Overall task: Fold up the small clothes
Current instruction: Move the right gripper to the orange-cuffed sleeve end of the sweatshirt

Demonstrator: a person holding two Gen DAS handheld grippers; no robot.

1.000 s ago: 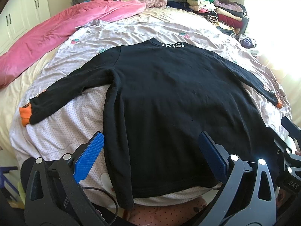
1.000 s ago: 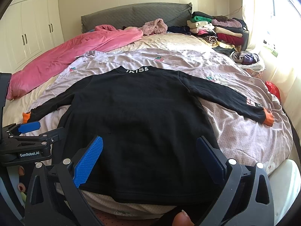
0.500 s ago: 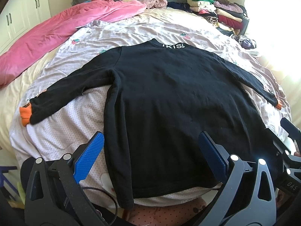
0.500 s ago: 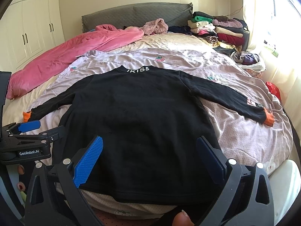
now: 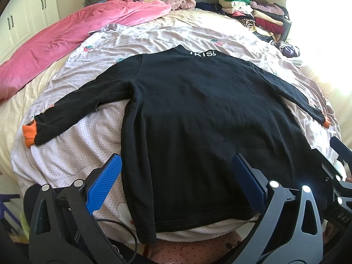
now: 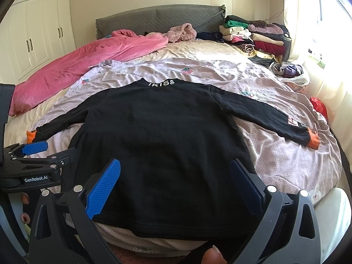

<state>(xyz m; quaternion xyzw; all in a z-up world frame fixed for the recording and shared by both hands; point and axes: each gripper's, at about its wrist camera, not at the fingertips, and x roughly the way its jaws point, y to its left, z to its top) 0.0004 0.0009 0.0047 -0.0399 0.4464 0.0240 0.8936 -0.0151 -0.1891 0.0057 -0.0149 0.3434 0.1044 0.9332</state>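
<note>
A black long-sleeved top [image 5: 198,114] [image 6: 167,132] with orange cuffs lies flat on the bed, back up, collar far, hem near me, both sleeves spread outward. My left gripper [image 5: 176,182] hovers open above the hem's left part, nothing between its blue pads. My right gripper [image 6: 176,182] is open too, over the hem's right half. In the right wrist view the left gripper [image 6: 35,154] shows at the left edge near the left sleeve. The right gripper [image 5: 338,167] shows at the right edge of the left wrist view.
A pale lilac patterned sheet [image 5: 167,37] [image 6: 286,154] covers the bed. A pink duvet [image 5: 66,39] [image 6: 88,61] lies bunched at the far left. Stacked folded clothes [image 5: 255,13] [image 6: 253,35] sit at the far right by the headboard. White wardrobes [image 6: 37,35] stand left.
Almost nothing has changed: both grippers stay open over the hem, with only a slight drift of the views. The top has not moved.
</note>
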